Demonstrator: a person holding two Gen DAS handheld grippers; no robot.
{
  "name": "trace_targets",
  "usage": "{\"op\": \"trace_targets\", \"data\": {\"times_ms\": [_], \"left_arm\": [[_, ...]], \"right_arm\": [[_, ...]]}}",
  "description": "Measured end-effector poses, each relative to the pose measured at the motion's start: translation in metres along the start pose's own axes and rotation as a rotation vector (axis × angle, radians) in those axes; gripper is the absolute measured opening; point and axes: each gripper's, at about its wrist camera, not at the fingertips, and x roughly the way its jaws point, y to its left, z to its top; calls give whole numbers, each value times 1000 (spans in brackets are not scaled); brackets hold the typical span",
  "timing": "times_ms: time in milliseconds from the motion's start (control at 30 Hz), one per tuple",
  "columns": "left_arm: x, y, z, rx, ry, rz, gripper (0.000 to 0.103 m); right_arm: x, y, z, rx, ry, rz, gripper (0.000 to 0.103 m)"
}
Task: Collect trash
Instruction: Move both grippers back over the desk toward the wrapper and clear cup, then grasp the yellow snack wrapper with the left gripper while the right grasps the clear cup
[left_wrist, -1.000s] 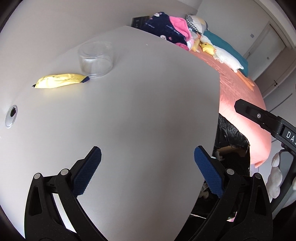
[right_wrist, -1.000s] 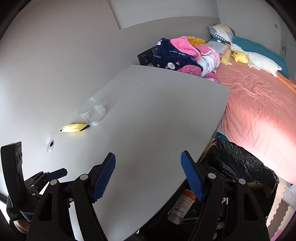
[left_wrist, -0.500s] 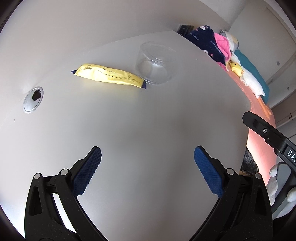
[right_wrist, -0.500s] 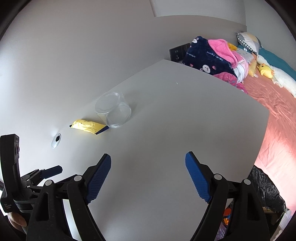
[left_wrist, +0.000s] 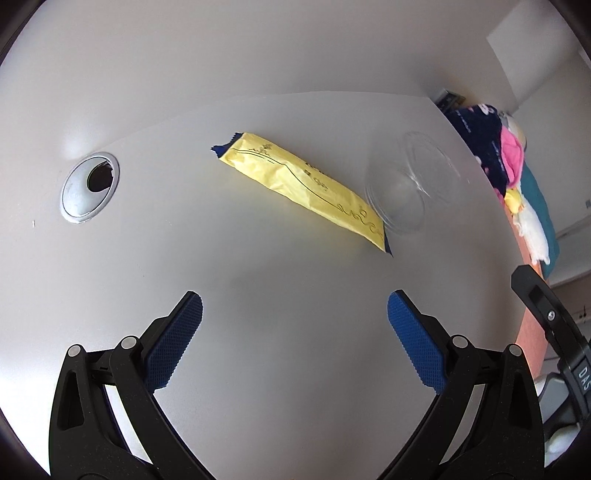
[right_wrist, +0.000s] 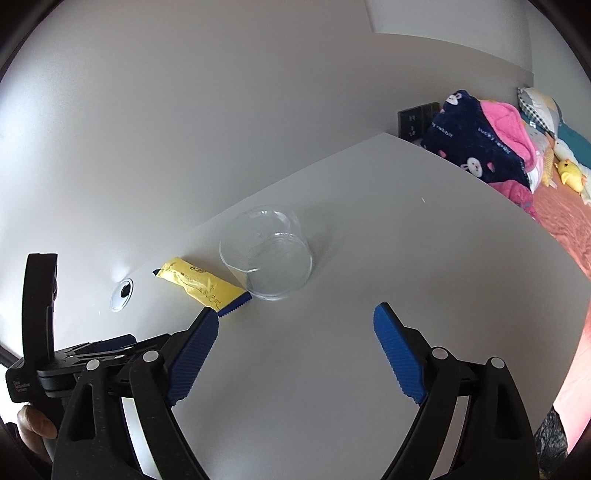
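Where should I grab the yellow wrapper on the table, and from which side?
Probably across the middle of the wrapper, from above. It lies flat and long on the table, so pads closing across its narrow width should pinch it. Stay off the end by the clear cup, which sits right against it. The left gripper is open and nearest.

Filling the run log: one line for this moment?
left gripper: open, empty | right gripper: opening, empty | yellow wrapper, clear plastic cup: on desk

Matt table (left_wrist: 258, 369), glossy yellow wrapper (left_wrist: 303, 184), clear plastic cup (right_wrist: 269, 258)
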Motion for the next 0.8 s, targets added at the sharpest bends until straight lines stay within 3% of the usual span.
{"op": "trace_targets", "data": {"times_ms": [267,500,800], "left_arm": [[14,15,27,-132,1,30,97],[26,20,48,-255,21,113,97],[33,11,64,-321,35,215,97]], "right_arm": [[28,12,18,-53,-6,17,87],[58,16,24,-105,17,14,87],[89,23,27,-201,19,-10,87]]}}
